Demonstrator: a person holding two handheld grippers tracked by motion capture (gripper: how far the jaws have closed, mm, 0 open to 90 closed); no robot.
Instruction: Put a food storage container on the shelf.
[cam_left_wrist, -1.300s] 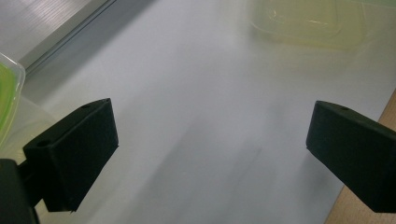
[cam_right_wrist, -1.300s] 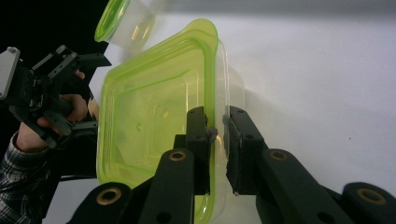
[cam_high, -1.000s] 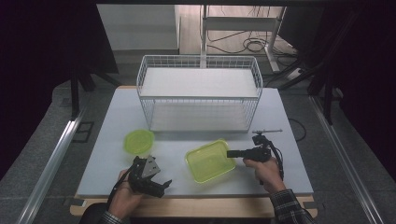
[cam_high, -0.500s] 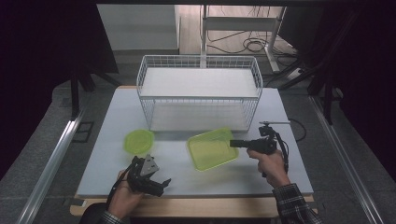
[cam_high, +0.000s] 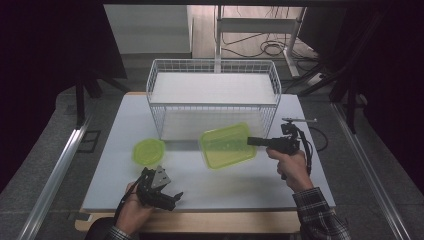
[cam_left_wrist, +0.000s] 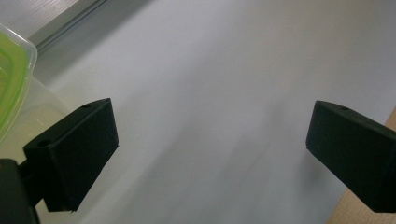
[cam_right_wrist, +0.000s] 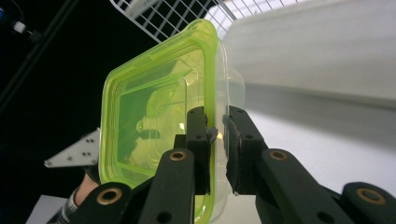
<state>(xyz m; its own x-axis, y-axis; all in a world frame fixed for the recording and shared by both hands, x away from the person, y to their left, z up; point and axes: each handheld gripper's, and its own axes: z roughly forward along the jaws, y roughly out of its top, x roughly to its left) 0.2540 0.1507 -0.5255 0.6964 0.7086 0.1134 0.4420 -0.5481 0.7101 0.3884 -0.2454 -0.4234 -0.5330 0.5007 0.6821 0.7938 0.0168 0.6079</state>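
Two green things matter here: a square lidded container and a small round container. The right tool is clenched on the square container's rim, one jaw pressed on either side of its edge, as the right gripper view shows. Against the frame a second ago, when the container lay low on the surface near the person's right hand, it now hangs clear of the surface, tipped up on edge, just in front of the near wall of the white wire basket. The right hand has risen with it and moved a little toward the far side. The grip has not changed over that second, so the hold looks steady.

The left tool sits at the near left edge of the surface, its jaws released and spread wide with nothing between them; it has not moved. The round container lies on the surface to the left of the lifted one, untouched and in the same spot.

My reading is that the lift is meant to carry the square container over the basket's rim and set it inside. It is not yet as high as the rim, so more rise is needed before moving it farther away
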